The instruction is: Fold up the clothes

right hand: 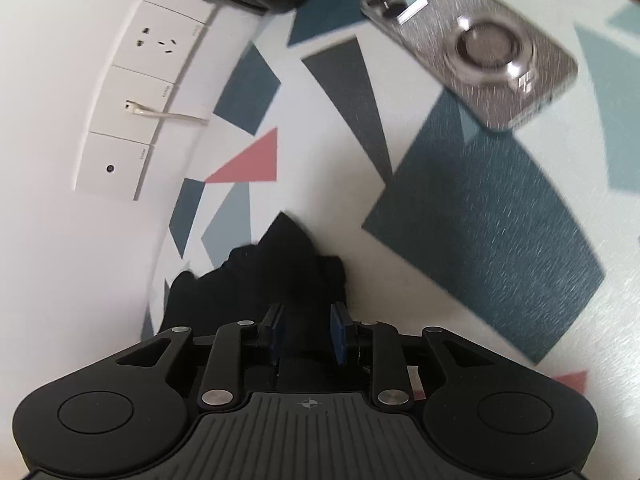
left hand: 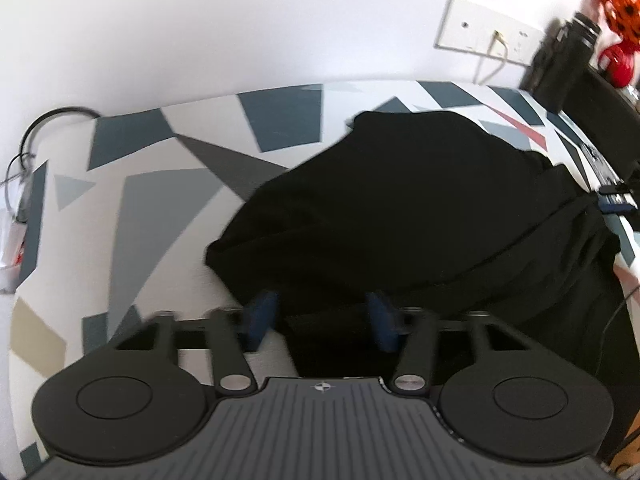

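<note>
A black garment (left hand: 400,208) lies bunched on a table covered with a grey, blue and white geometric cloth (left hand: 152,184). My left gripper (left hand: 322,316) is open, its blue pads (left hand: 262,318) either side of the garment's near edge. In the right wrist view, my right gripper (right hand: 306,330) has its blue pads (right hand: 340,332) closed partway on a bunched corner of the black garment (right hand: 280,268), which sticks out ahead of the fingers over the cloth (right hand: 460,232).
A phone (right hand: 472,44) in a grey case lies on the cloth ahead of the right gripper. A white wall socket panel (right hand: 136,92) with a cable runs along the wall. A black bottle (left hand: 560,60) and red-orange ornament (left hand: 618,20) stand at the far right.
</note>
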Motion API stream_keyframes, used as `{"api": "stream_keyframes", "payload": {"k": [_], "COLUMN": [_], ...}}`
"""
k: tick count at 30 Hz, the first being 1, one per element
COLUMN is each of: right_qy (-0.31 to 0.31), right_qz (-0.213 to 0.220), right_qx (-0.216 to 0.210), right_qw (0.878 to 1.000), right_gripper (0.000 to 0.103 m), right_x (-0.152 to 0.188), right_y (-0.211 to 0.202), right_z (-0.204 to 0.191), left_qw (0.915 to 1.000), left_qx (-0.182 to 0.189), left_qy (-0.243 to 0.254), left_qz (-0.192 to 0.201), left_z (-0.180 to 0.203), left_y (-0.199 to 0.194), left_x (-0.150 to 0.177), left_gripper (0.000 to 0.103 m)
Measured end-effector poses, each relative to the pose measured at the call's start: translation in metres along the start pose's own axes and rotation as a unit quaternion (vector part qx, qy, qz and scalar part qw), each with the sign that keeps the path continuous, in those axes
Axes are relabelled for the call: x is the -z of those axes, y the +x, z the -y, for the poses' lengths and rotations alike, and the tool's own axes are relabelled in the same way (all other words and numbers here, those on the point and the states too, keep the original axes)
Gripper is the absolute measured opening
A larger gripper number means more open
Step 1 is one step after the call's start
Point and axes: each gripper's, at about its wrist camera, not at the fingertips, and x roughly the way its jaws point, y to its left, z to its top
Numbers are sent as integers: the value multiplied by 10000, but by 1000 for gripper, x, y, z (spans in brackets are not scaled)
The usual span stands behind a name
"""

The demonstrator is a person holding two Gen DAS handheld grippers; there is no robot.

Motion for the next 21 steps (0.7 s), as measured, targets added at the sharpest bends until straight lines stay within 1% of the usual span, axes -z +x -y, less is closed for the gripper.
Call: {"api": "stream_keyframes", "payload": {"k": [2, 3, 5, 7, 9, 12, 15, 18, 19, 21], "right_qy": [12, 20, 71, 156, 256, 247, 210, 331, 331, 191], "right_qz": [40, 98, 250, 292, 237, 258, 239, 287, 339, 436], "right_qx": [-26, -56, -81, -86, -54, -63, -49, -2, 2, 45], "right_qw": [10000, 9999, 9996, 9994, 9994, 9993, 9995, 9990, 9989, 9989], "right_gripper": [16, 10, 7, 6, 11, 12, 12, 13, 12, 4], "right_x": [1, 1, 0, -1, -2, -1, 1, 0, -1, -2], "right_y": [4, 6, 7, 7, 6, -1, -3, -1, 0, 2], "right_z": [-1, -3, -6, -7, -8, -11, -13, -11, -11, -15], "left_qw": [9999, 9999, 9998, 9998, 9997, 9993, 9995, 9995, 9993, 9990], "left_qx": [-18, -42, -95, -150, -178, -142, -172, -208, -226, -240], "left_qy": [121, 133, 139, 59, -95, -273, -170, -125, -138, -196], "left_qz": [53, 62, 71, 110, 169, 209, 182, 220, 246, 331], "left_z": [3, 3, 3, -2, -9, -17, -15, -13, -13, -13], "left_y": [0, 0, -2, -3, -6, -9, -8, -8, -8, -10], "left_x": [-1, -1, -3, -5, -6, -5, -2, -1, -1, -2], "left_gripper": [4, 4, 3, 3, 3, 3, 3, 3, 3, 3]}}
